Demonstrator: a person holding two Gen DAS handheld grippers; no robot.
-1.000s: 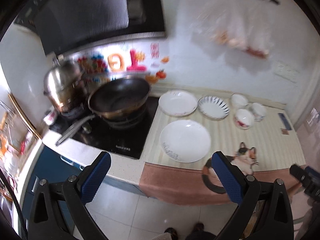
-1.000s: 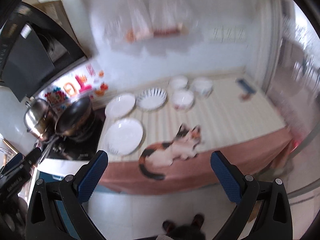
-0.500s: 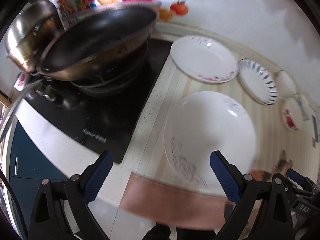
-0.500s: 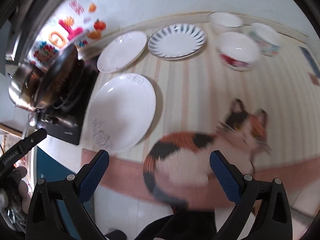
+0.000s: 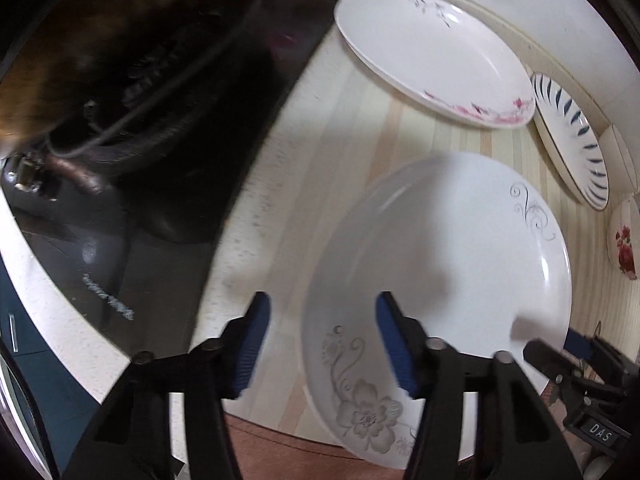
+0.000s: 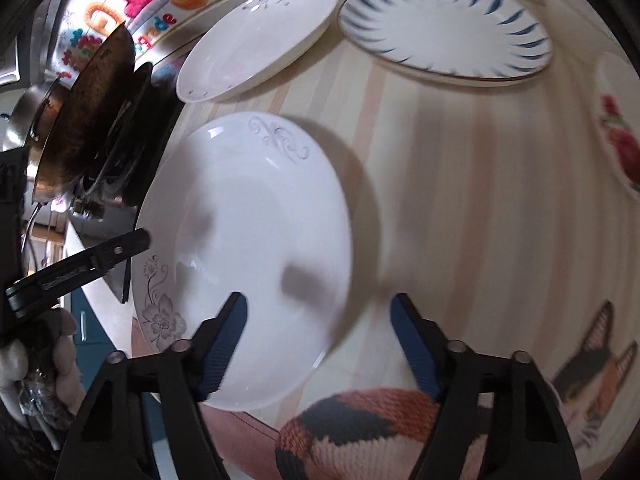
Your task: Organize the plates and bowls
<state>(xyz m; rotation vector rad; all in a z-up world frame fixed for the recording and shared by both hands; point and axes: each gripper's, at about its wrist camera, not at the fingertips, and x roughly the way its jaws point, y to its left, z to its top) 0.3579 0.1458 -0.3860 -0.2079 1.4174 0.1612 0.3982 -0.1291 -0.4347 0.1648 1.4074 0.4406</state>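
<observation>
A large white plate with grey flower prints (image 5: 452,264) (image 6: 248,240) lies near the counter's front edge. My left gripper (image 5: 320,344) is open and straddles its left rim. My right gripper (image 6: 318,340) is open and straddles its right rim. Behind it lie a white plate with pink flowers (image 5: 432,56) (image 6: 260,36) and a blue-striped plate (image 5: 576,136) (image 6: 448,28). A bowl with a red rose (image 5: 624,240) (image 6: 620,144) stands at the right.
A black stove (image 5: 168,184) with a wok (image 6: 84,112) lies left of the plates. A striped mat with a cat picture (image 6: 460,200) covers the counter. The counter's front edge (image 5: 80,320) is close below the grippers.
Both grippers have moved down and in to the large white plate, from well above the counter to its two rims. Their jaws have narrowed.
</observation>
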